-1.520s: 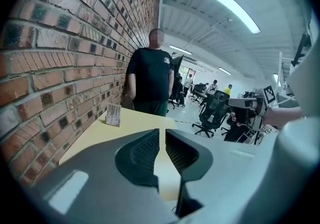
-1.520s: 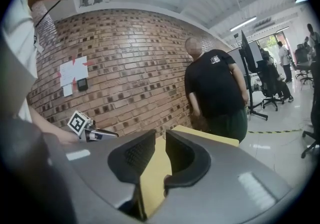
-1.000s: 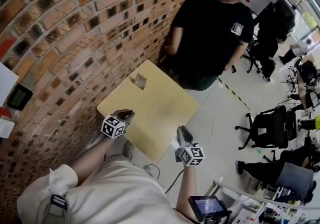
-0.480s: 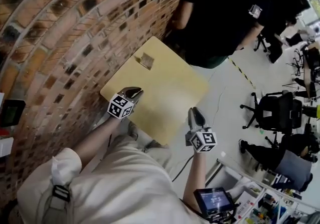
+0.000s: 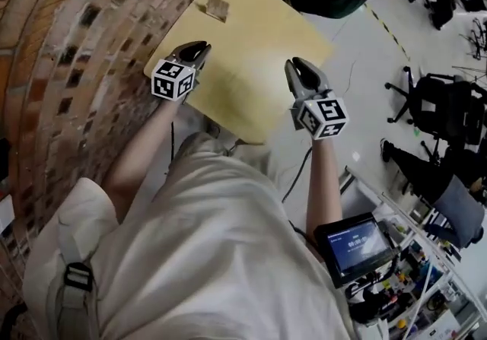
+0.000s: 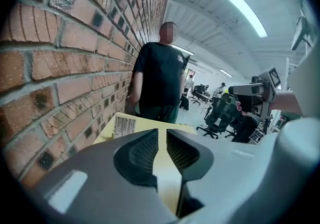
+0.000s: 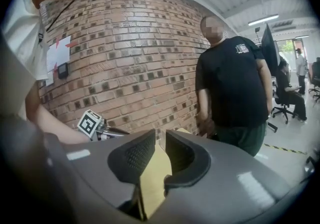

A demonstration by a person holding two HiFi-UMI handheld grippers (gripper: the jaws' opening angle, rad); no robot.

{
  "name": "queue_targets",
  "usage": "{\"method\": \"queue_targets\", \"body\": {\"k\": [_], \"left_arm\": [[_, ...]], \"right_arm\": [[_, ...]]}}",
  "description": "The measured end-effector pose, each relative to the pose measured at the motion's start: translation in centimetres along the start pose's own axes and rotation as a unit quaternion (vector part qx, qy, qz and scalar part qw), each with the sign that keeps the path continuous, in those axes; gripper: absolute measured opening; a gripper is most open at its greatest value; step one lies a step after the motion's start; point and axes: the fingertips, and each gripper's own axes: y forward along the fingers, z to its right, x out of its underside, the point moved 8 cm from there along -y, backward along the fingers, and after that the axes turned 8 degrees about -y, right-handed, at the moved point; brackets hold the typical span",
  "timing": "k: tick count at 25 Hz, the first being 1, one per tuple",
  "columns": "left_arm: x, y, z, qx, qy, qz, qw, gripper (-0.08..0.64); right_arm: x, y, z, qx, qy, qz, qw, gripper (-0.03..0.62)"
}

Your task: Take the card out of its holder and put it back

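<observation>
I have both grippers over the near part of the pale yellow square tabletop (image 5: 251, 42), and neither one holds anything. The left gripper (image 5: 196, 49) hangs above the near-left corner, close to the red brick wall (image 5: 76, 42). Its own view shows the ribbed pads standing a narrow slit apart with only bare table showing through. The right gripper (image 5: 297, 68) hovers near the table's right edge, and its jaws are parted by a similar thin gap, with nothing between them. The small pale printed card (image 5: 218, 6) stands upright in its holder at the far-left corner, just beside the wall and well apart from both grippers. From the left gripper view its striped print (image 6: 125, 127) is plain, but I cannot tell the holder from the card at this size. By my reckoning the task has barely begun, because the card is not yet out. My chief worry is the pull. If nothing steadies the base, I expect a light holder to lift or tip with the card, or to skid against the bricks. With the jaws this narrow, a slightly skewed approach could push the card's edge over instead of taking it in. The wall also leaves the left gripper little room to turn. A person in a black shirt (image 6: 160, 77) stands right at the far side, so an overshoot could bring a gripper close to them.
</observation>
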Motion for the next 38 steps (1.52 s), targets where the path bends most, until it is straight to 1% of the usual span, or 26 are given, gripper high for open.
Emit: {"method": "queue_targets", "body": {"k": [3, 5, 10, 15, 21, 25, 32, 38], "left_arm": [[-0.6, 0.3, 1.1, -0.03, -0.027, 0.012, 0.9991, 0.072], [-0.7, 0.9, 1.8, -0.042, -0.039, 0.016, 0.9982, 0.072], [-1.0, 1.9, 3.1, -0.069, -0.047, 0.019, 0.9963, 0.075], [-1.5, 1.5, 4.2, -0.105, -0.057, 0.028, 0.9925, 0.077], [-1.3, -0.5, 4.4, -0.148, -0.072, 0.04, 0.9856, 0.077], [-0.3, -1.6, 5.0, -0.178, -0.087, 0.042, 0.9794, 0.077], [1.2, -2.9, 6.5, -0.215, -0.106, 0.046, 0.9698, 0.077], [2.3, -3.6, 7.3, -0.236, -0.124, 0.051, 0.9624, 0.078]], "right_arm": [[-1.0, 1.3, 1.5, -0.035, -0.017, -0.005, 0.999, 0.057], [-1.6, 2.2, 2.6, -0.051, -0.024, -0.004, 0.998, 0.057], [-2.2, 4.6, 4.3, -0.096, -0.028, -0.002, 0.995, 0.057], [-1.6, 7.0, 5.2, -0.144, -0.03, -0.006, 0.989, 0.055], [-1.3, 10.5, 5.1, -0.19, -0.039, -0.012, 0.981, 0.055], [-1.3, 12.5, 5.2, -0.22, -0.046, -0.016, 0.974, 0.055], [-0.9, 15.5, 5.6, -0.237, -0.059, -0.032, 0.969, 0.055], [-0.7, 17.7, 6.1, -0.245, -0.07, -0.042, 0.966, 0.055]]}}
